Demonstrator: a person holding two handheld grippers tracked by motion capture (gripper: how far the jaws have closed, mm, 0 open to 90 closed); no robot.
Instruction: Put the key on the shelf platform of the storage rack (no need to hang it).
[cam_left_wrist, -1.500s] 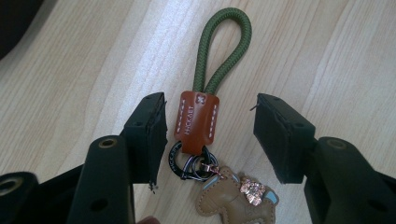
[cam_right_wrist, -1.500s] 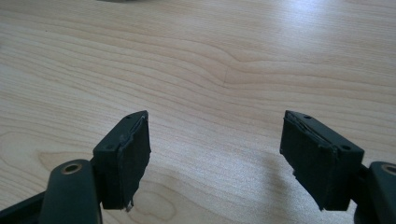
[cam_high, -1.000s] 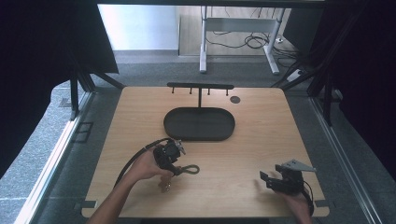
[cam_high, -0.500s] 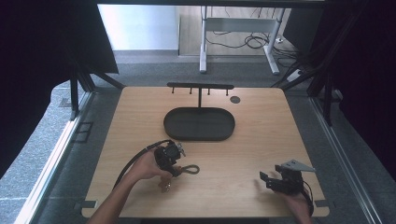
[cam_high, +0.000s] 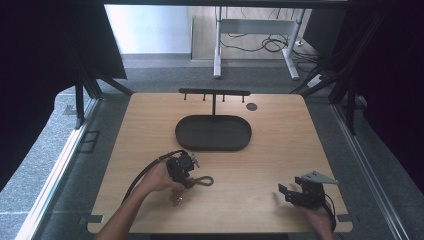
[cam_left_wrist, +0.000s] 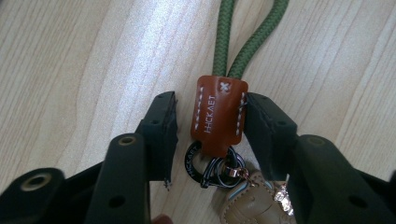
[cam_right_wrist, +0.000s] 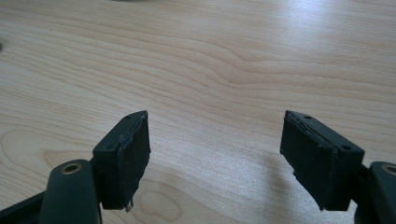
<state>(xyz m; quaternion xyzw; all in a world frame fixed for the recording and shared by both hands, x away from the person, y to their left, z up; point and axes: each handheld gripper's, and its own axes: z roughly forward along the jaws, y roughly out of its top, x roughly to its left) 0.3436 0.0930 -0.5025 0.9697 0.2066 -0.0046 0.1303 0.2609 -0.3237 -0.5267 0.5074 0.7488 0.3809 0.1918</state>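
The keychain lies on the near-left part of the table (cam_high: 150, 125), and the left gripper (cam_left_wrist: 210, 126) is right over it: its jaws straddle the brown leather tab (cam_left_wrist: 218, 114), the right jaw touching the tab's edge and the left jaw a little apart from it, so the gripper is part open and has not yet clamped. The tab's long axis runs straight ahead between the jaws, and the green rope loop (cam_left_wrist: 247, 42) carries on in that same line away from the gripper, toward the right in the high view, where it shows as a small loop (cam_high: 204, 181) just beside the left gripper (cam_high: 181, 167). Behind the tab, nearer the hand, sit the black split rings (cam_left_wrist: 210, 165) and a tan leather piece (cam_left_wrist: 252, 200) with a metal clasp. I judge that the next move turns on closing squarely across the tab's short width. The tab is stamped HACKAET in white, reading along its length (the same word seems to repeat on a black ring, too small to be sure). The right gripper (cam_right_wrist: 215, 154) stands wide open over bare wood at the near-right (cam_high: 299, 192), well apart from the keychain, so the left hand is plainly the nearer. The black oval tray (cam_high: 213, 145) with its hook rack (cam_high: 214, 92) stands beyond.
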